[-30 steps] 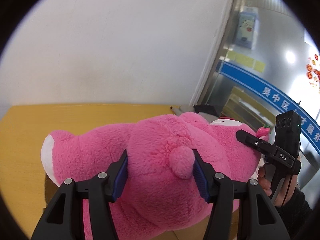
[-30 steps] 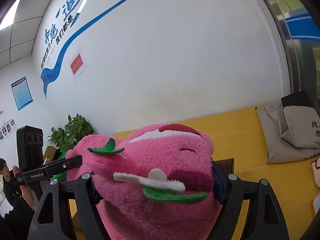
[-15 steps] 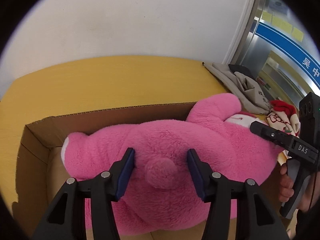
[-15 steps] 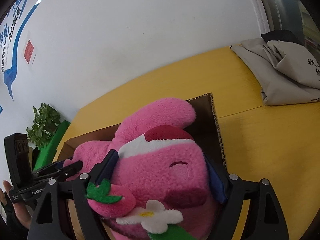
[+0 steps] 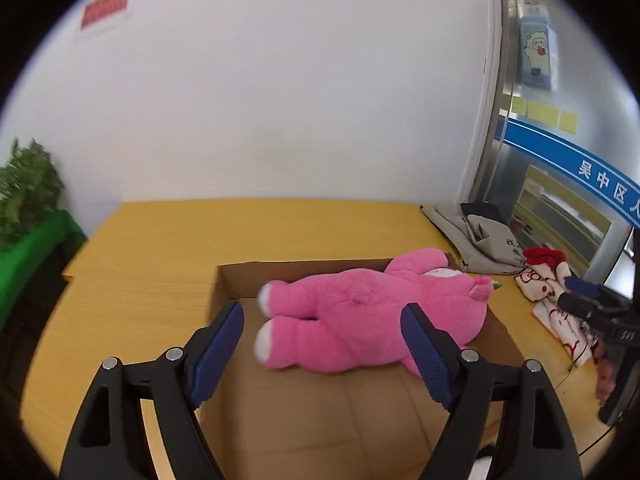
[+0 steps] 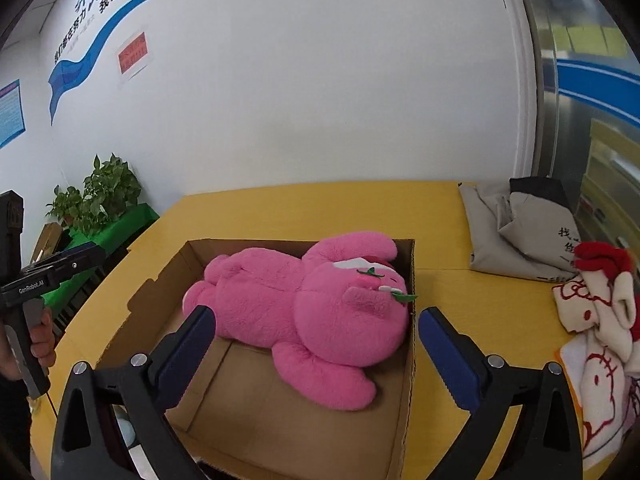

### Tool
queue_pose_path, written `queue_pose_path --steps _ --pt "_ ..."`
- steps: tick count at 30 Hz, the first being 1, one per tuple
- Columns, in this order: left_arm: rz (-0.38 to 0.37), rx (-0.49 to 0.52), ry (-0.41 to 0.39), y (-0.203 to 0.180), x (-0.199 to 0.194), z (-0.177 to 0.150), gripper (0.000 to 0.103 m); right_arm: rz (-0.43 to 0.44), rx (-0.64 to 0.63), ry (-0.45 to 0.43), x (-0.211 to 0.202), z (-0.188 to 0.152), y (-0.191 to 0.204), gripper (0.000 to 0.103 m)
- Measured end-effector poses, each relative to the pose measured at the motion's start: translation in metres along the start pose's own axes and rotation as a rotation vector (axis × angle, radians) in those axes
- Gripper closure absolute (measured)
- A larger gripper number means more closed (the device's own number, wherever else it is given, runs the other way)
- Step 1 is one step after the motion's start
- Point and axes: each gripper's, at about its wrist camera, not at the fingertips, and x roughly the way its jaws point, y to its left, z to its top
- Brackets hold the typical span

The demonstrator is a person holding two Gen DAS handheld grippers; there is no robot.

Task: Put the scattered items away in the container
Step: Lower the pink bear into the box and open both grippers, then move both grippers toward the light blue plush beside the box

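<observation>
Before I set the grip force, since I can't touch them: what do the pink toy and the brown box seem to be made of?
The pink stuffed bear looks like soft, matte plush: its surface is fuzzy with a short pile and rounded, padded limbs. The open brown box looks like corrugated cardboard, dull and uncoated: the cut rim shows fluting and the floor shows fold creases.

plant (image 5: 24, 192) blurred at left edge, white patterned cloth (image 6: 600, 352) cut off at right edge
</observation>
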Motion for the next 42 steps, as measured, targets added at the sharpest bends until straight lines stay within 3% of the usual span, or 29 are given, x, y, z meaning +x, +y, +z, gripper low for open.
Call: queue_pose_path --steps 6,15,31,42 --pt "0.070 0.047 -0.049 -0.026 -0.074 -0.042 0.022 -0.086 -0.036 -0.052 -0.062 -0.033 0.046 0.000" --pt "0.055 0.044 -0.086 -0.053 -0.129 -0.078 0.022 -0.202 -0.101 -0.050 -0.119 -0.083 0.084 0.000" --pt "0.079 0.046 -0.066 -0.054 -0.140 -0.096 0.022 -0.237 -0.157 -0.064 -0.145 -0.103 0.108 0.000" --pt "0.063 -0.009 0.050 -0.013 -0.120 -0.134 0.022 -0.175 -0.149 0.015 -0.120 -0.124 0.116 0.000"
